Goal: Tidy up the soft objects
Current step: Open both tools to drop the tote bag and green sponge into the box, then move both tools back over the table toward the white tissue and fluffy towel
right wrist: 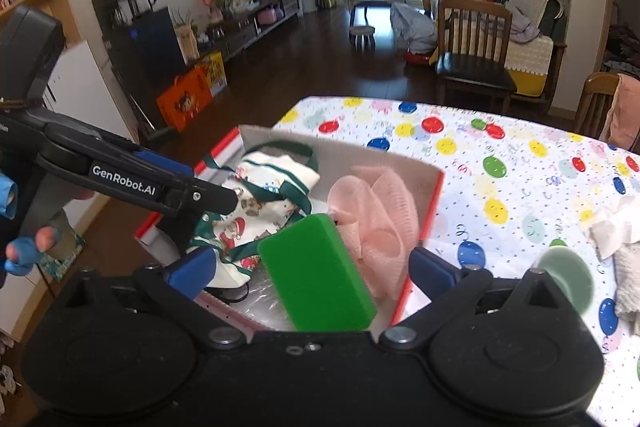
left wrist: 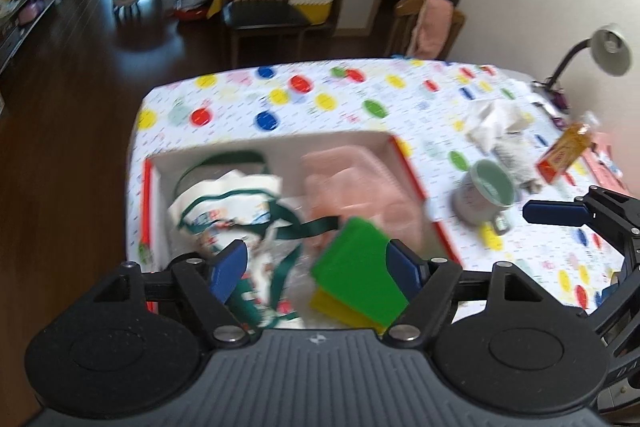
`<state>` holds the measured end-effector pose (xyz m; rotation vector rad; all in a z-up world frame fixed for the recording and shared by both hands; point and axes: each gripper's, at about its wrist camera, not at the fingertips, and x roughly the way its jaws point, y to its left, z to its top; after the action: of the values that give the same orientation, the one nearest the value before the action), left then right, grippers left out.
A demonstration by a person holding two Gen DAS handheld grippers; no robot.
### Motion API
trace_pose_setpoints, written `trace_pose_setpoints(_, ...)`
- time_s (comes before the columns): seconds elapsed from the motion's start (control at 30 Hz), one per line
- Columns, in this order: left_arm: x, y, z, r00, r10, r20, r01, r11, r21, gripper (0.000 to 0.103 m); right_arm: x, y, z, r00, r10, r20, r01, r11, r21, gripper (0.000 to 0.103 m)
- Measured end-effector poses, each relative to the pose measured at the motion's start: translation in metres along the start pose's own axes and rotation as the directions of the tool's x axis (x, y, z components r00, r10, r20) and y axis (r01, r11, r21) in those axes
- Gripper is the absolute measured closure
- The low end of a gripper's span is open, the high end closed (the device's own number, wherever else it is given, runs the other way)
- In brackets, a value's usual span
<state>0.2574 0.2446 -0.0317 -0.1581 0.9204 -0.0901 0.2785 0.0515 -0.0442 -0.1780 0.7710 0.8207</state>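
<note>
Green sponge sits tilted in the near part of the box, beside the pink mesh puff, both the left gripper and right gripper spread and holding nothing; risk: sponge tips onto the puff.

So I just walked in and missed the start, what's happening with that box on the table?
A person with a gripper in each hand is sorting soft things into the cardboard box. The tote bag, pink bath pouf and green sponge are in it. The left gripper and right gripper both hang open over it, gripping nothing.
</note>
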Motion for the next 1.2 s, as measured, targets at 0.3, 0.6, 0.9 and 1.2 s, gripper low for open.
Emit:
trace_pose_setpoints(0.3, -0.003, -0.061, 0.014, 0.994, -0.112, 0.015, 0.110, 0.990, 0.091, 0.019, -0.061, -0.036, -0.010, 0.996, -0.028, 0.085, 0.021, 0.996, 0.084, 0.000)
trace_pose_setpoints(0.6, 0.037, -0.142, 0.039, 0.986, -0.164, -0.001, 0.161, 0.964, 0.211, 0.017, -0.092, -0.107, -0.032, 0.990, -0.115, 0.087, 0.097, 0.977, 0.187, 0.000)
trace_pose_setpoints(0.9, 0.099, -0.214, 0.072, 0.978, -0.204, -0.040, 0.207, 0.948, 0.243, 0.016, -0.097, -0.183, -0.055, 0.981, -0.191, 0.037, 0.182, 0.968, 0.171, 0.000)
trace_pose_setpoints(1.2, 0.160, -0.275, 0.120, 0.977, -0.198, -0.084, 0.210, 0.959, 0.188, 0.016, -0.078, -0.255, -0.078, 0.965, -0.262, -0.005, 0.260, 0.955, 0.144, 0.000)
